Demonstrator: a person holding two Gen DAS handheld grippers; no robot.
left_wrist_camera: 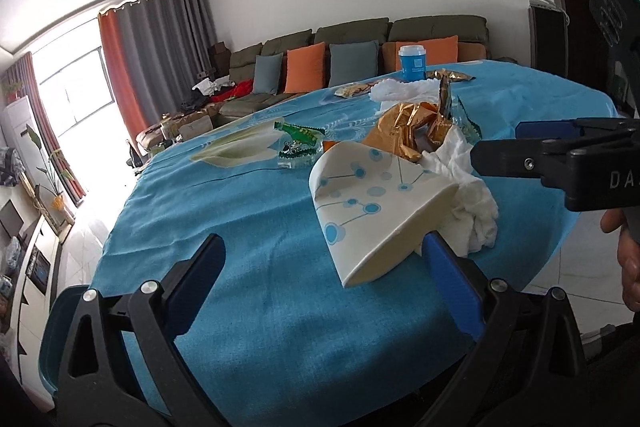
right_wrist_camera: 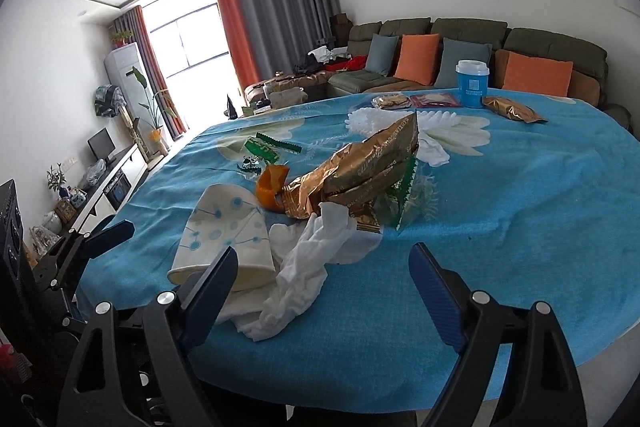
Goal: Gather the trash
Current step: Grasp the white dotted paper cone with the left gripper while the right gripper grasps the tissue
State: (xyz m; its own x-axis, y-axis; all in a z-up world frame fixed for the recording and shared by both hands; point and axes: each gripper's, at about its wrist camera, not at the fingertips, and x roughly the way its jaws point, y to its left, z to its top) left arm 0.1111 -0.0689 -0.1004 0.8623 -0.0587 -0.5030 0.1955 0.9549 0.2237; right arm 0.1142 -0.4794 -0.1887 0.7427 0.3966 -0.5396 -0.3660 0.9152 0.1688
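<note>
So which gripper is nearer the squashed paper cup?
Left. The left gripper has the squashed paper cup just ahead, partly between its open fingers. The right gripper is beside it, over the crumpled tissue.

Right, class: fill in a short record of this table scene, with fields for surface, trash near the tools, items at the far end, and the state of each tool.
surface: table under a blue cloth
near trash: crushed paper cup on its side, white tissue beside it, gold wrapper, orange peel, green wrappers
far end: blue cup upright, gold packet
left tool: open, holds nothing
right tool: open, over the tissue, holds nothing
</note>
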